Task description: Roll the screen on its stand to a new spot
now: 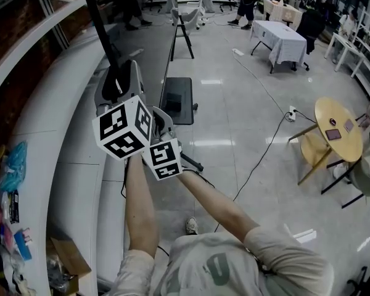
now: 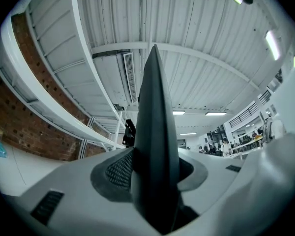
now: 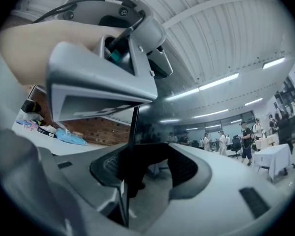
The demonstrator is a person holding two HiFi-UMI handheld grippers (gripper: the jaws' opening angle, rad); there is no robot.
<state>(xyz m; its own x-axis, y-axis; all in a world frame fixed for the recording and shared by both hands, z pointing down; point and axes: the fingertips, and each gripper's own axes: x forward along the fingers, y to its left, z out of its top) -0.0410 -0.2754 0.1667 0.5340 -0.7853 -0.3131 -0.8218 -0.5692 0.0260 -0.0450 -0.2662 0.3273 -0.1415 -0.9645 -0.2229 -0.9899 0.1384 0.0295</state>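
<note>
The screen (image 1: 105, 26) shows edge-on in the head view as a dark bar running down from the top left. Its flat dark stand base (image 1: 177, 100) rests on the floor. My left gripper (image 1: 120, 85) is shut on the screen's edge, and in the left gripper view the dark edge (image 2: 155, 146) fills the gap between the pads. My right gripper (image 1: 162, 125) sits just below it. In the right gripper view the thin screen edge (image 3: 130, 146) runs between the open jaws, close to the left pad, with a gap to the right pad (image 3: 187, 168). The left gripper (image 3: 101, 77) shows above.
A long white counter (image 1: 49, 134) curves along the left, with packets on it. An easel (image 1: 184, 36) stands beyond the base. A cable (image 1: 259, 156) trails across the floor to a round wooden table (image 1: 338, 128). A white-clothed table (image 1: 280, 39) and people are at the back.
</note>
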